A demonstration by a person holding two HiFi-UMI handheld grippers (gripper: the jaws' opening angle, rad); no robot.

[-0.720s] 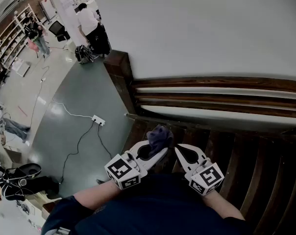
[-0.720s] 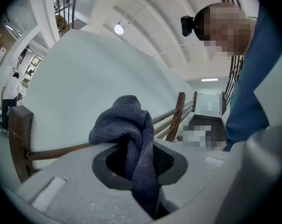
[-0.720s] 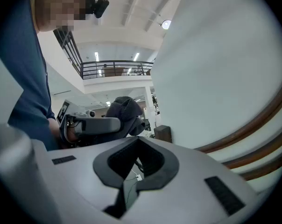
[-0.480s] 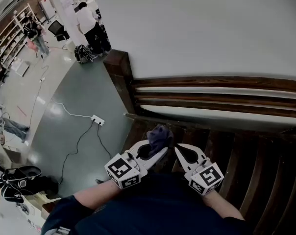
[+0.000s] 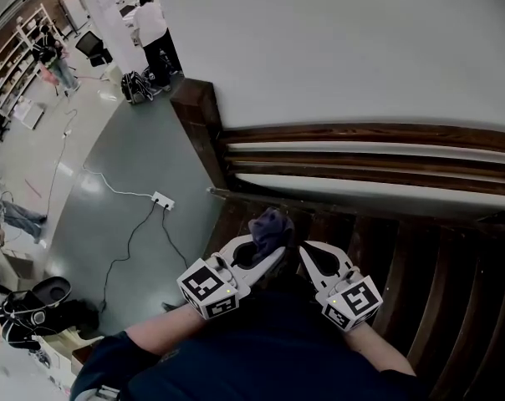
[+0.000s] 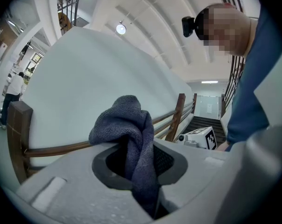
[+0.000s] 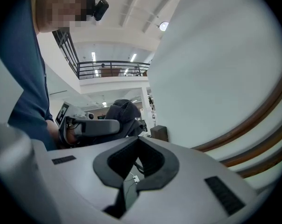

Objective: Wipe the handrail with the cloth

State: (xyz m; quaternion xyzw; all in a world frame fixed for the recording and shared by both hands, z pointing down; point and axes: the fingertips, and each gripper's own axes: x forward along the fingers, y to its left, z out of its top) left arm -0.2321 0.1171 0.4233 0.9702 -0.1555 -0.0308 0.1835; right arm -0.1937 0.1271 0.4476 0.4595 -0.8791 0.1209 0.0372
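Note:
A dark blue-grey cloth [image 5: 270, 227] bunches out of my left gripper [image 5: 254, 256], which is shut on it. In the left gripper view the cloth [image 6: 125, 122] hangs down through the jaws, with the wooden handrail [image 6: 75, 147] and its end post [image 6: 17, 133] behind. The brown handrail [image 5: 361, 133] runs along the white wall above two lower rails, ending at a dark post [image 5: 195, 111]. My right gripper [image 5: 311, 257] is shut and holds nothing, close beside the left. From the right gripper view [image 7: 130, 183] the left gripper [image 7: 92, 125] and cloth [image 7: 123, 110] show to the left.
Dark wooden stair treads [image 5: 441, 295] descend on the right. Below the post lies a grey-green floor with a cable and a white power strip [image 5: 160, 199]. People stand far off at the top left [image 5: 155, 28]. A dark bag [image 5: 35, 306] lies lower left.
Both grippers have edged slightly up toward the rail, and the view has shifted a little. The cloth stays in the left gripper.

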